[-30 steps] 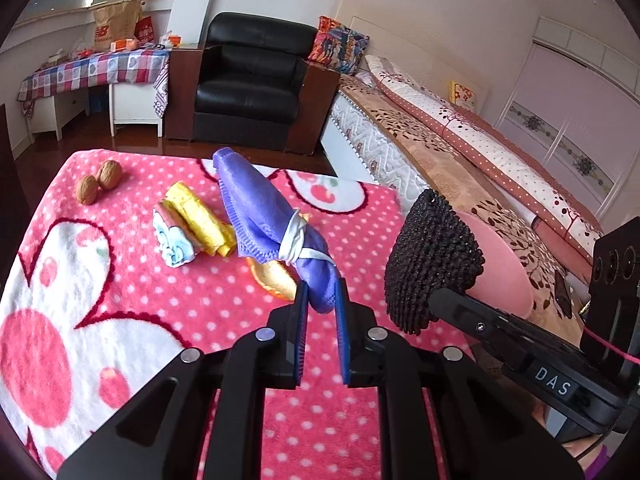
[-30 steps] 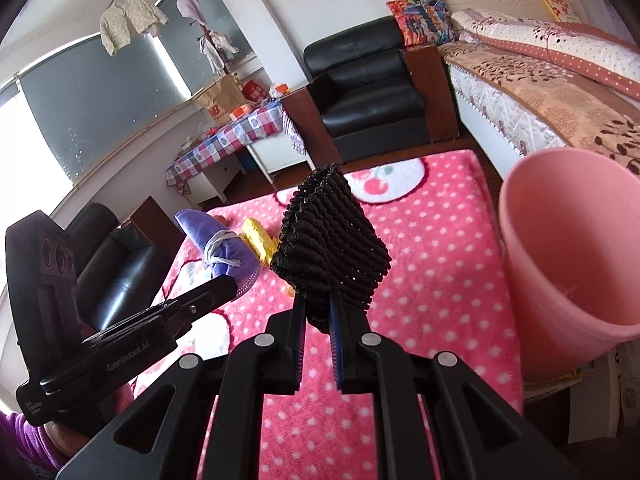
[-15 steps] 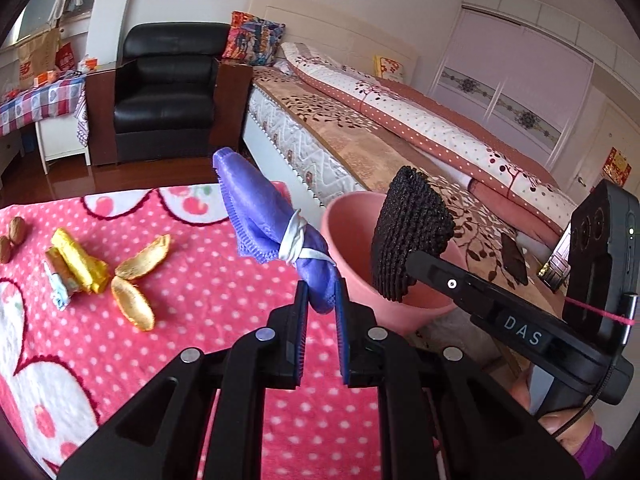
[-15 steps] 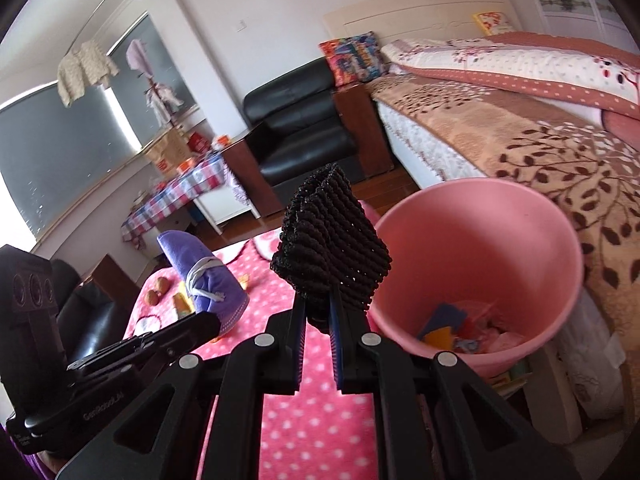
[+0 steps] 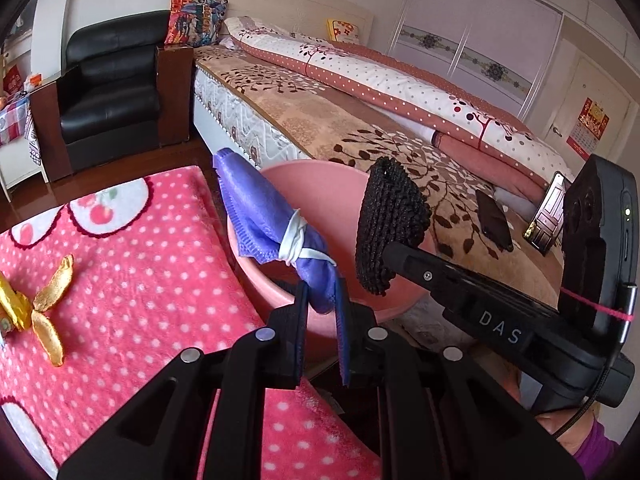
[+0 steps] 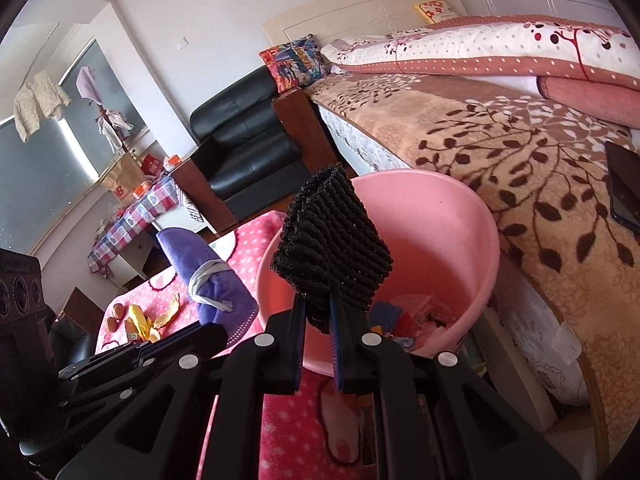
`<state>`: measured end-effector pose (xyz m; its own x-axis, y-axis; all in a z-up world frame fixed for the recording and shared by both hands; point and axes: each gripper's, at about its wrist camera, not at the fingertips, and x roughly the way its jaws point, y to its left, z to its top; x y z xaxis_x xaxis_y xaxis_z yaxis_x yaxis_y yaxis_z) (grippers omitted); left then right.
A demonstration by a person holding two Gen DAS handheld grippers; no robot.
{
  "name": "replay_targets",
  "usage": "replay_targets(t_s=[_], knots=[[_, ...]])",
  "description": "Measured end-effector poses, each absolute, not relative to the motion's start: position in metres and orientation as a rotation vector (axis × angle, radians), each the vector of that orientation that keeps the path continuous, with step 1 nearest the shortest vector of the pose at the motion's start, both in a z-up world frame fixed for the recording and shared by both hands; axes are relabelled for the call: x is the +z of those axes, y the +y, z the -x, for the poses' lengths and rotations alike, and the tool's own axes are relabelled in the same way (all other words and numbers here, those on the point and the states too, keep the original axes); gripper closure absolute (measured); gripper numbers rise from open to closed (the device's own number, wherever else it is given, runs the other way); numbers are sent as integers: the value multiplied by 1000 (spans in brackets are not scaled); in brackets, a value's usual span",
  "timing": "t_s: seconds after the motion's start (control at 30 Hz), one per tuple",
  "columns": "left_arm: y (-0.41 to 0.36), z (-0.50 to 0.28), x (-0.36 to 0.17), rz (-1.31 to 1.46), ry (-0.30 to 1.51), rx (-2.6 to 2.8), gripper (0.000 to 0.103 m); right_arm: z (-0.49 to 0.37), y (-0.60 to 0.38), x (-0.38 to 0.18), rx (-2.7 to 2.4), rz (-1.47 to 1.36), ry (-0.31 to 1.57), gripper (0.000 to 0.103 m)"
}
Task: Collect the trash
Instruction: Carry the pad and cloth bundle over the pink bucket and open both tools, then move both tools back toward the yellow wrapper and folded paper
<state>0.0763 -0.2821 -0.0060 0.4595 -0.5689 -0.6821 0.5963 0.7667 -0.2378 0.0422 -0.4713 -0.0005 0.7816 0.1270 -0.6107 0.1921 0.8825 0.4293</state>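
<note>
My left gripper (image 5: pixel 321 300) is shut on the lower end of a purple face mask (image 5: pixel 264 216) tied with its white strap, held over the near rim of the pink bin (image 5: pixel 280 292). My right gripper (image 6: pixel 318 312) is shut on a black knitted cloth (image 6: pixel 332 236) that stands up over the pink bin (image 6: pixel 460 224). Coloured scraps lie at the bottom of the bin. In the left wrist view the black knitted cloth (image 5: pixel 390 220) and the right gripper's body sit to the right of the mask. The purple face mask (image 6: pixel 208 280) shows at the left in the right wrist view.
Orange peels (image 5: pixel 48 304) and a yellow wrapper (image 5: pixel 12 308) lie on the pink dotted blanket (image 5: pixel 140 280) at the left; walnuts (image 6: pixel 116 316) lie beyond them. A bed (image 5: pixel 360 120) runs behind the bin, with two phones (image 5: pixel 496 220) on it. A black armchair (image 5: pixel 112 84) stands at the back.
Both grippers swung right from over the blanket to the pink bin, still holding the mask and the black cloth. The peels and wrapper slid to the far left of the view.
</note>
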Motion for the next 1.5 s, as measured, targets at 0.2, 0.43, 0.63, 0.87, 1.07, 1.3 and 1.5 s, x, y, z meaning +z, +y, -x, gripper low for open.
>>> replay_targets(t_s=[0.2, 0.43, 0.63, 0.87, 1.07, 1.3, 1.5], knots=[[-293, -79, -15, -56, 847, -721, 90, -44, -473, -7, -50, -507, 689, 92], [-294, -84, -19, -50, 863, -714, 90, -46, -471, -11, -59, -512, 698, 91], [-295, -83, -17, -64, 851, -724, 79, -47, -470, -12, -73, -511, 696, 87], [-287, -78, -11, -51, 835, -728, 77, -44, -467, -8, -95, -499, 687, 68], [-271, -73, -4, -22, 820, -694, 77, -41, -454, 1, -71, -468, 671, 64], [-245, -66, 3, -5, 810, -632, 77, -40, -431, 8, -21, -452, 666, 62], [-214, -61, 7, 38, 807, -568, 77, -39, -401, 10, 32, -429, 684, 62]])
